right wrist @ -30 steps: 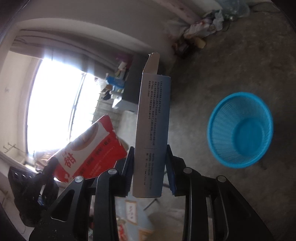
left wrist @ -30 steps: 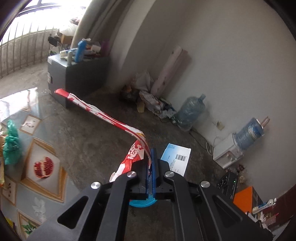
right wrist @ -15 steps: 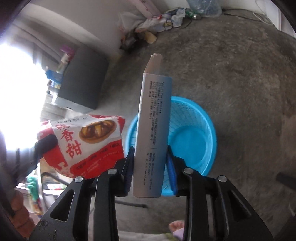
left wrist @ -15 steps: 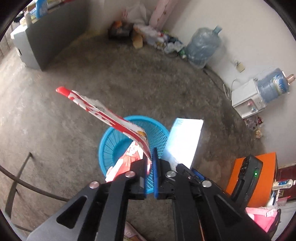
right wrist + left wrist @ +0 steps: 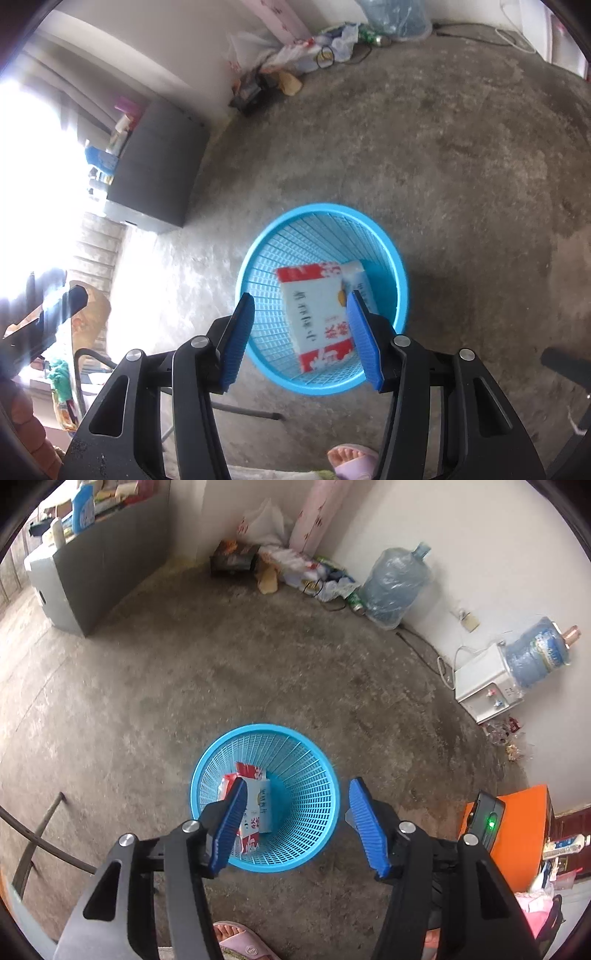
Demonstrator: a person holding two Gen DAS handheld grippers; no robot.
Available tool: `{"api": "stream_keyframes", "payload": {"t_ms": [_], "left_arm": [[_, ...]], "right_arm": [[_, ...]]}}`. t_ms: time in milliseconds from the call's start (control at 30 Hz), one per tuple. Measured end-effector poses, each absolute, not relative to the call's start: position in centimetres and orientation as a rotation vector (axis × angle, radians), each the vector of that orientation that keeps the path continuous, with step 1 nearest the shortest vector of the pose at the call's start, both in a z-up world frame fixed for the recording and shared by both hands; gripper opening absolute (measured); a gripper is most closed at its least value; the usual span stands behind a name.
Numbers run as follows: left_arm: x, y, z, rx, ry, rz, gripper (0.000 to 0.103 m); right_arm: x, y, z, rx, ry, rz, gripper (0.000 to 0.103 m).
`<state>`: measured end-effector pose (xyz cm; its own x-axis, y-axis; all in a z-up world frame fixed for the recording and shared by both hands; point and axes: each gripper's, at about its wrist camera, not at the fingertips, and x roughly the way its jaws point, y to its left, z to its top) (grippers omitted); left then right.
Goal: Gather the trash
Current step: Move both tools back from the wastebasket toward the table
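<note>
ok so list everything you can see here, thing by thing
basket: one, blue mesh, on the concrete floor below both tongs
snack bag: one, red and white, lying in the basket
carton: one, pale blue and white, in the basket, mostly under the bag
water jugs: two, clear blue; one on the floor by the wall, one on the dispenser
water dispenser: one, white, against the wall
cabinet: one, dark grey, far left, bottles on top
litter pile: bags and wrappers, mixed colours, far corner
orange box: one, at right, with a black device on it
foot in pink slipper: one, bottom edge
left tongs: blue pads, opening, nothing between
right tongs: blue pads, opening, nothing between
</note>
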<state>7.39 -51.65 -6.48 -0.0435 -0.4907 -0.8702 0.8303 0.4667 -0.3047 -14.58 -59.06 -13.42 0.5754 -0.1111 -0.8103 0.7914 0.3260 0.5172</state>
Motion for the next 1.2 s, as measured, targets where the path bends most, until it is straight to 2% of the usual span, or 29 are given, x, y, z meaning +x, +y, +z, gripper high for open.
{"api": "stream_keyframes", "payload": {"t_ms": [133,233,400,500,600,733,1200], "left_arm": [[6.8,-49.4,-3.6,0.343,1.119,-1.134,0.061],[7.0,-46.8,-1.4,0.302,1.064,-1.138,0.066],[7.1,-41.7,1.8,0.278,0.949,-1.103,0.074],[7.3,-38.6,3.4,0.275,0.921,-1.071,0.083],[7.6,-35.0,4.8,0.252,0.883,-1.025,0.088],[7.7,-29.6,6.7,0.2,0.811,-0.958,0.097],[10.1,-17.0,10.2,0.01,0.79,-0.788,0.097]], "right_arm": [[-14.5,-57.9,-11.5,1.038,0.729,-0.685,0.053],[-14.2,-56.4,-9.8,0.99,0.714,-0.688,0.059],[-13.5,-53.4,-5.8,0.861,0.659,-0.706,0.079],[-12.8,-51.5,-3.5,0.778,0.637,-0.71,0.09],[-11.8,-49.9,-1.6,0.702,0.636,-0.712,0.095],[-10.4,-47.6,0.3,0.609,0.642,-0.696,0.095],[-7.1,-40.0,4.4,0.247,0.643,-0.719,0.095]]}}
